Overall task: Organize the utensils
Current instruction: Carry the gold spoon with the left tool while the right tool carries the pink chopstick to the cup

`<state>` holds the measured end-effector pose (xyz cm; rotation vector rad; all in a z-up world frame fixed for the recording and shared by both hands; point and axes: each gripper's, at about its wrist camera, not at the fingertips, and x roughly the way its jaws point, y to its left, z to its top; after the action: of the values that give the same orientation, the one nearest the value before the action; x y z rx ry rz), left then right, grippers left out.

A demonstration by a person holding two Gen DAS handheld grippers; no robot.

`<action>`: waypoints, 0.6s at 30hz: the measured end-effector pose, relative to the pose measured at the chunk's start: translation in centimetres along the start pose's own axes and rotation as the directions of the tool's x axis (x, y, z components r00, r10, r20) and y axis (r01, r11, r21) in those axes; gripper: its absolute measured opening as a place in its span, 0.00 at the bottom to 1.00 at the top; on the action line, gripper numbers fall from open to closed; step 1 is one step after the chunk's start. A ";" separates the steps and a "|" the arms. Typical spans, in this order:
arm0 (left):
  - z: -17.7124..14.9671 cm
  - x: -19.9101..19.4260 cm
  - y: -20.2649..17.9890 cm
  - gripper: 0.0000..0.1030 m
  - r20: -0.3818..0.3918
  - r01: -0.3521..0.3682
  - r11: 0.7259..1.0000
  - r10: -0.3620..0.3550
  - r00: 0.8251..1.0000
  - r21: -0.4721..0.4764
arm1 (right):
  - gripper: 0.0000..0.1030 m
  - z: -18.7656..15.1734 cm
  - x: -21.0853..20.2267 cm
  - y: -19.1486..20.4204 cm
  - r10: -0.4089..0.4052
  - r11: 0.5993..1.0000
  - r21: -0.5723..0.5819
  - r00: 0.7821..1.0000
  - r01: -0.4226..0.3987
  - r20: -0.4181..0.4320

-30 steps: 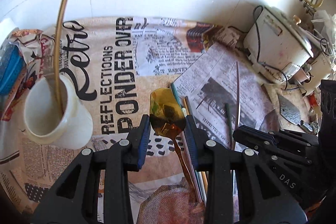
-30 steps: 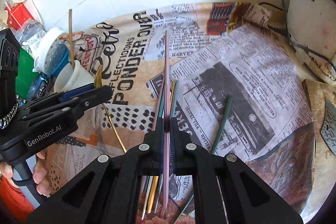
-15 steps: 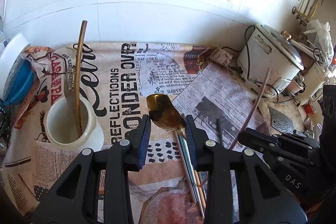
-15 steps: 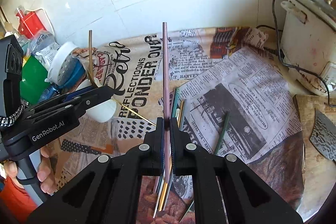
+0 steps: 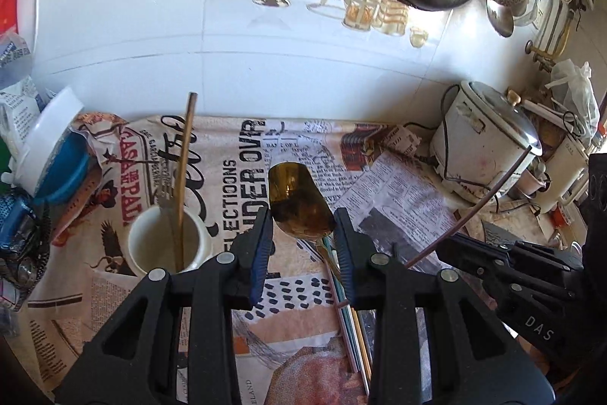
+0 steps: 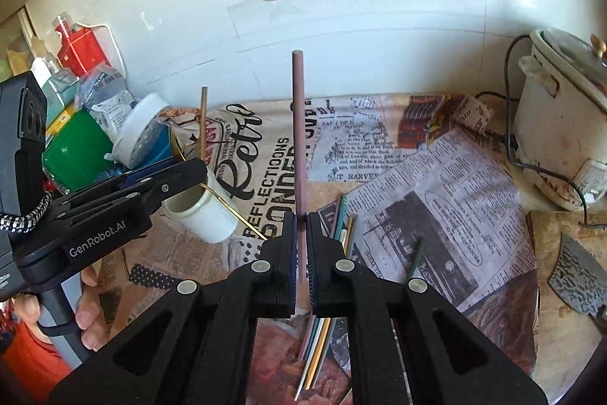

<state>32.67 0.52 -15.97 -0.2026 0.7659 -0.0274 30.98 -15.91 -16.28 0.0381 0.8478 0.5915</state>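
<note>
Left gripper [image 5: 302, 241] holds the gold spoon [image 5: 299, 204]; right gripper [image 6: 301, 245] pinches a pink stick [image 6: 298, 147]. Next, both go into the white cup [image 5: 167, 241].

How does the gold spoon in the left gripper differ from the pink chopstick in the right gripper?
The gold metal spoon has a broad shiny bowl; the pink chopstick is a thin, matte rod. The spoon sits between the left gripper's wider-set jaws; the chopstick is pinched in the right gripper's nearly closed jaws. Both are lifted above the newspaper-print cloth.
</note>
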 end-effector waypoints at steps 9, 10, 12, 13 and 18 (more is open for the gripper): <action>1.4 -3.4 2.6 0.31 0.082 -0.059 0.998 0.061 0.995 -0.032 | 0.05 1.2 -1.0 2.6 0.031 0.998 -0.057 0.999 -0.029 0.029; 1.5 -3.8 2.9 0.31 0.091 -0.065 0.997 0.068 0.994 -0.035 | 0.05 1.4 -1.1 3.0 0.035 0.997 -0.064 0.999 -0.033 0.034; 1.7 -4.6 3.5 0.31 0.107 -0.078 0.996 0.082 0.991 -0.043 | 0.04 1.7 -1.3 3.5 0.041 0.996 -0.076 0.998 -0.038 0.043; 1.9 -5.0 3.9 0.31 0.115 -0.084 0.995 0.089 0.989 -0.049 | 0.04 1.9 -1.5 3.8 0.044 0.996 -0.081 0.998 -0.040 0.050; 2.3 -6.8 5.3 0.31 0.145 -0.115 0.991 0.123 0.982 -0.065 | 0.04 3.2 -2.0 5.3 0.066 0.993 -0.105 0.994 -0.057 0.083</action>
<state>29.10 6.82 -10.66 -0.2100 0.6290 0.1218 29.72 -11.90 -11.38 -0.0034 0.7337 0.6855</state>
